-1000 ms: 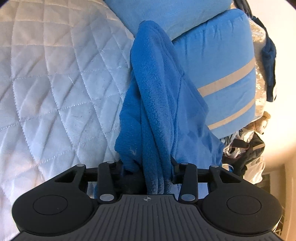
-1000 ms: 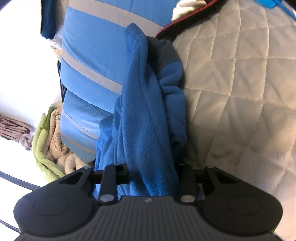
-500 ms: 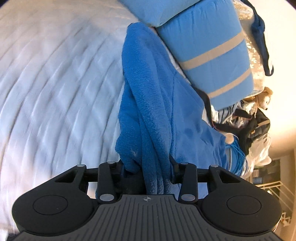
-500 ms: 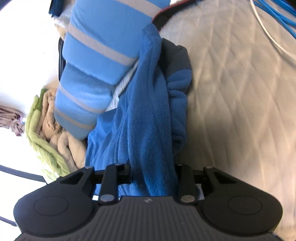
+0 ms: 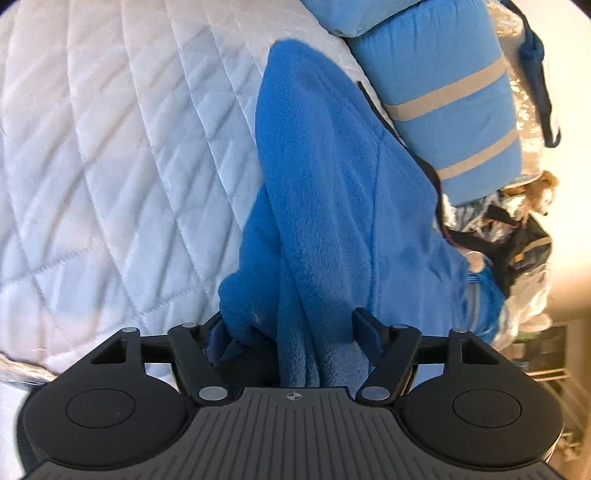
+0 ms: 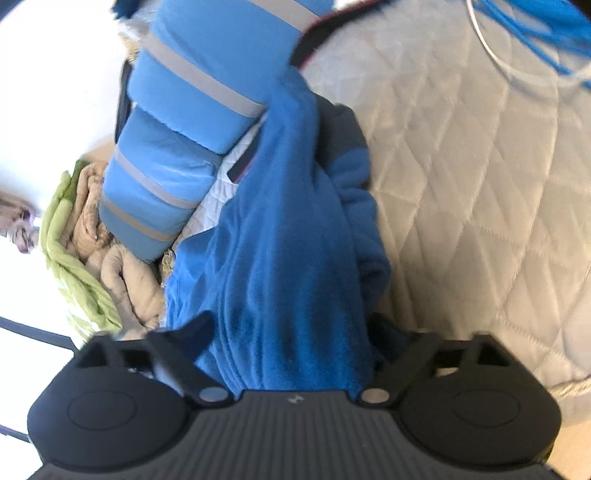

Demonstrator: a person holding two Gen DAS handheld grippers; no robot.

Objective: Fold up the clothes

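A blue fleece garment lies bunched in a long ridge on the white quilted bed cover. Its near end runs between the fingers of my left gripper, whose jaws are opening and stand apart from the cloth's sides. In the right wrist view the same fleece stretches away from my right gripper. Those jaws are opening wide, with the cloth lying loose between them. A darker grey-blue part of the garment shows at its far right.
Blue pillows with grey stripes lie at the far end of the fleece. Green and beige bedding is piled beyond the bed's left edge. Blue cables cross the quilt. Bags and a plush toy sit at the right.
Both grippers have spread their jaws and loosened their hold on the fleece. Both views have slid along the bed, so the pillows now sit farther off and more quilt shows.
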